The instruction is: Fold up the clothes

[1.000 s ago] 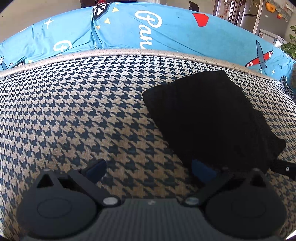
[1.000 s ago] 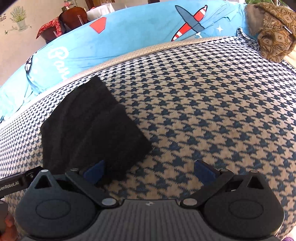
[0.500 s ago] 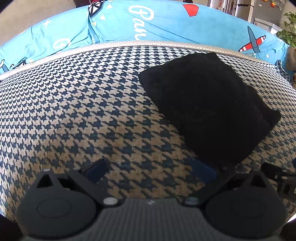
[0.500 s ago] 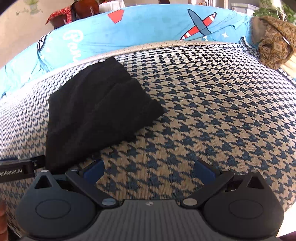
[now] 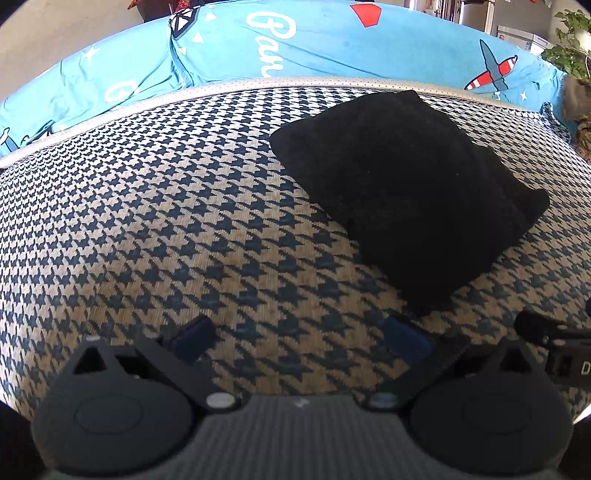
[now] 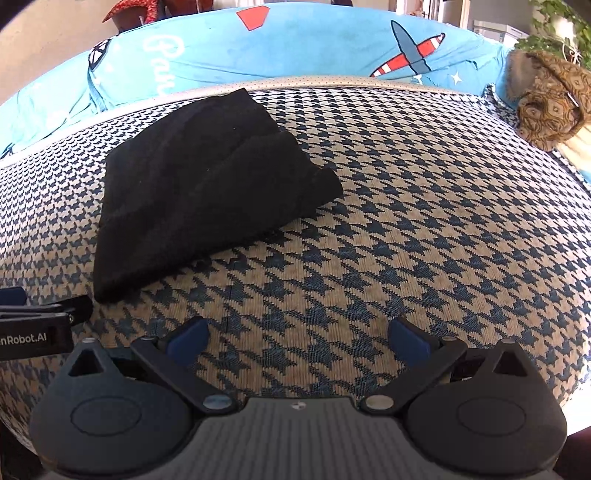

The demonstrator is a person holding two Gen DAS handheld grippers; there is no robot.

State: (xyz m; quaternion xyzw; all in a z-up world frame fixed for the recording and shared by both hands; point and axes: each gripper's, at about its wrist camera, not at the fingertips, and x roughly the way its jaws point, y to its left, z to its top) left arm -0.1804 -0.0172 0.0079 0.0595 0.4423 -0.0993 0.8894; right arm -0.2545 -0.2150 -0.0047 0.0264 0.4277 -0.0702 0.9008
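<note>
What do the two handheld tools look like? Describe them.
Both the left tool and right tool share one design: black linkage arms on round housings, silver pivot screws, a ribbed grey body and blue fingertips. One side bears white lettering reading "nRobot.AI".

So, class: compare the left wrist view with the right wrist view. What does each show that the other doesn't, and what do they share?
Only the left wrist view shows the open left gripper head-on and a diamond print on the blue sheet. Only the right wrist view shows the open right gripper and a brown patterned cloth. Both show the folded black garment, lying free on the houndstooth surface, and the aeroplane print.
</note>
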